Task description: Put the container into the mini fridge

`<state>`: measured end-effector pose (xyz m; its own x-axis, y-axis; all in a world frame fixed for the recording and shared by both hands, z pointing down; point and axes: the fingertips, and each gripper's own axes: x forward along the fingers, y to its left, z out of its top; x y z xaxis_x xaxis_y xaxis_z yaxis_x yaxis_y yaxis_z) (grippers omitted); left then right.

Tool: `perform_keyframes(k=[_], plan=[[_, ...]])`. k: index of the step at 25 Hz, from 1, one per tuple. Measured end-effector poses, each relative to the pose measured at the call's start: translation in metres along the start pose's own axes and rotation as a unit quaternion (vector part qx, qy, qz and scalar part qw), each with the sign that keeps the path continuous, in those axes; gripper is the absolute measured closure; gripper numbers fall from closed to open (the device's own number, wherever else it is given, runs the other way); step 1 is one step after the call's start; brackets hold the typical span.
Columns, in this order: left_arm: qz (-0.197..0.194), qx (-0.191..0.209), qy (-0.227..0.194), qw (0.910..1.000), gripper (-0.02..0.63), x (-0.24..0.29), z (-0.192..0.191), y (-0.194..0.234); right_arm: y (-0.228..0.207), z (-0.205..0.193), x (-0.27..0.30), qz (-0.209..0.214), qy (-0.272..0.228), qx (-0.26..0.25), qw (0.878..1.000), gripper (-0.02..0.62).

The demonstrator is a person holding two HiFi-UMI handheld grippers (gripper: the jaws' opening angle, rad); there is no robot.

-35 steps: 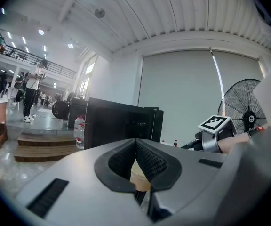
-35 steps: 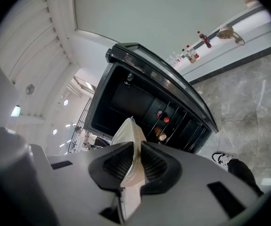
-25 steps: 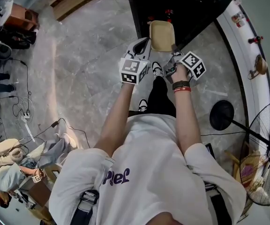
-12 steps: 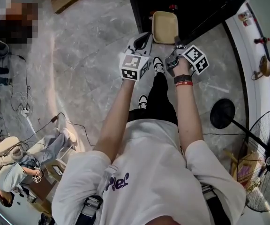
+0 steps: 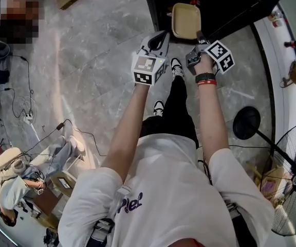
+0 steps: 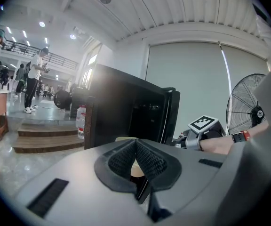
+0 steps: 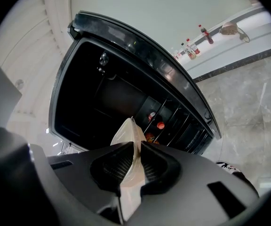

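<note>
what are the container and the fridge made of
Container: beige and matte, with a thin rim pinched in the right claw. It looks like plastic or moulded fibre, hard to tell which. Fridge: black, smooth shell with glossy highlights, probably painted metal or plastic.

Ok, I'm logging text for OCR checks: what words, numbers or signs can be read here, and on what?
"Plef", roughly: purple print on the shirt, partly folded.
Cubes: square markers only, no letters.
Bottles on the ledge: labels too small to read.
Fridge, container: none.
</note>
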<state>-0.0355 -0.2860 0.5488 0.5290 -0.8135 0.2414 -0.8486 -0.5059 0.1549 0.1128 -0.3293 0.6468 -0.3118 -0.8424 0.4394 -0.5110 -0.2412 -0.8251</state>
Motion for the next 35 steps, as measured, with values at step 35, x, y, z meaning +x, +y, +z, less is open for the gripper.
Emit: perform_keyframes(k=[35], plan=[[-0.002, -0.019, -0.02, 0.9996, 0.586, 0.057, -0.024, 0.035, -0.011, 0.032, 0.1, -0.007, -0.016, -0.032, 0.999, 0.534]])
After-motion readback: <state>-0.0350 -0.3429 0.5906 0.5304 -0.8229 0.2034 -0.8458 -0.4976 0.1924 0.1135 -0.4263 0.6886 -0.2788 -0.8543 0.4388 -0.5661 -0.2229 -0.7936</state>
